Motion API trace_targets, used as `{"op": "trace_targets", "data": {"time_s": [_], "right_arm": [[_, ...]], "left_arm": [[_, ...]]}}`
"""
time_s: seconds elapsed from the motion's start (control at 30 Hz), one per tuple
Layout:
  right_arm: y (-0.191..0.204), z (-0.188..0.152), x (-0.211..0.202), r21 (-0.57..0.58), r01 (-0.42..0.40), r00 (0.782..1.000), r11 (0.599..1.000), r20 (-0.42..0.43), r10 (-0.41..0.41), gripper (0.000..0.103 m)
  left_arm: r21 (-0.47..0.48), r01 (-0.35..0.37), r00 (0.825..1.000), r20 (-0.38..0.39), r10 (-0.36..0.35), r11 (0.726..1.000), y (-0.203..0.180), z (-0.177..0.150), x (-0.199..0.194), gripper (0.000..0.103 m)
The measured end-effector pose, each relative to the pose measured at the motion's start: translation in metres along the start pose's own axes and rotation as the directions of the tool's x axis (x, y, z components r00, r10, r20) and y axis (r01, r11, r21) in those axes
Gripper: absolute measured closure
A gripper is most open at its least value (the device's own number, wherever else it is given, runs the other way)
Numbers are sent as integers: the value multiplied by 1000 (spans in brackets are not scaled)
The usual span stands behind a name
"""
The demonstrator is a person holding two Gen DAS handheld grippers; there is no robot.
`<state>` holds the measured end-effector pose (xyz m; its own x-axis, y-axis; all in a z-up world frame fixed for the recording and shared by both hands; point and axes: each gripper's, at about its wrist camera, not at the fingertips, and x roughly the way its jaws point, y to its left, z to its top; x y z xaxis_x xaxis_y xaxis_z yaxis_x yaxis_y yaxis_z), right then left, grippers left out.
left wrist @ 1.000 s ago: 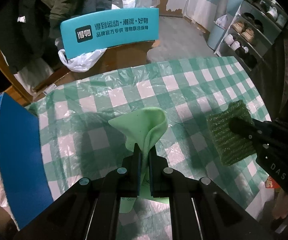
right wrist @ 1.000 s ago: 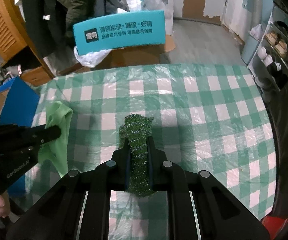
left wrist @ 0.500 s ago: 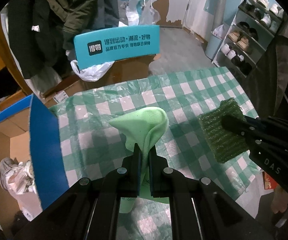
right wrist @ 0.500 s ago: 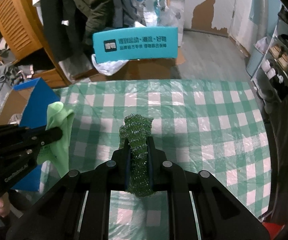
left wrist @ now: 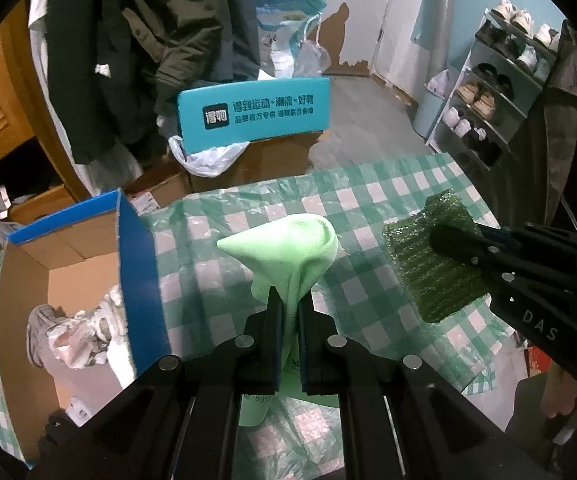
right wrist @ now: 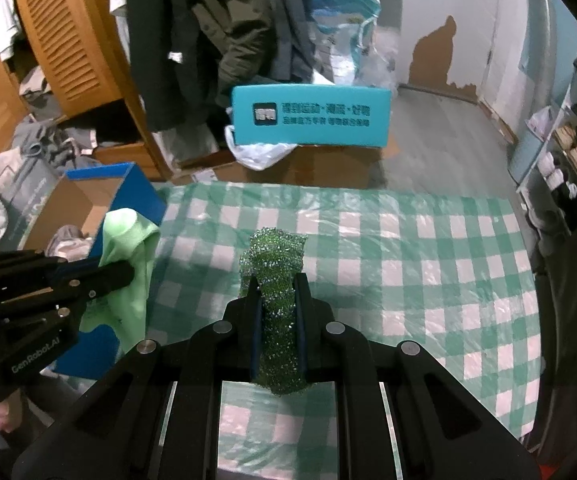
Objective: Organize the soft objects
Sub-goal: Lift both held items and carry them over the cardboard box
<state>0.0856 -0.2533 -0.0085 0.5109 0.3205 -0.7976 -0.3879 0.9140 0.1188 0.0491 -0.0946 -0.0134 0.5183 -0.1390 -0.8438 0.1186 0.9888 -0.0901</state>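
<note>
My left gripper (left wrist: 289, 300) is shut on a light green cloth (left wrist: 288, 244) and holds it in the air above the checked table. The cloth also shows in the right wrist view (right wrist: 128, 264), with the left gripper (right wrist: 124, 270) at the far left. My right gripper (right wrist: 275, 284) is shut on a dark green scouring pad (right wrist: 274, 264), also held above the table. In the left wrist view the pad (left wrist: 432, 264) and the right gripper (left wrist: 440, 236) are at the right.
A green and white checked tablecloth (right wrist: 408, 248) covers the table. An open blue cardboard box (left wrist: 136, 280) with crumpled soft items inside stands at the table's left edge; it also shows in the right wrist view (right wrist: 136, 192). A teal box (right wrist: 312, 116), coats and a shoe rack (left wrist: 500, 92) lie beyond.
Both grippers have risen and drawn back with their loads, so more of the room shows. The blue box has come further into view at the left.
</note>
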Motion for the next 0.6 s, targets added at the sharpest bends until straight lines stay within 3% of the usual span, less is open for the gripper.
{"op": "trace_targets", "data": {"time_s": [0.6], "right_arm": [[64,21,-6,-84,-71,997,994,25,74,91]], "left_arm": [[-66,-35,998,46,38,997,51,-17,-39,96]]}}
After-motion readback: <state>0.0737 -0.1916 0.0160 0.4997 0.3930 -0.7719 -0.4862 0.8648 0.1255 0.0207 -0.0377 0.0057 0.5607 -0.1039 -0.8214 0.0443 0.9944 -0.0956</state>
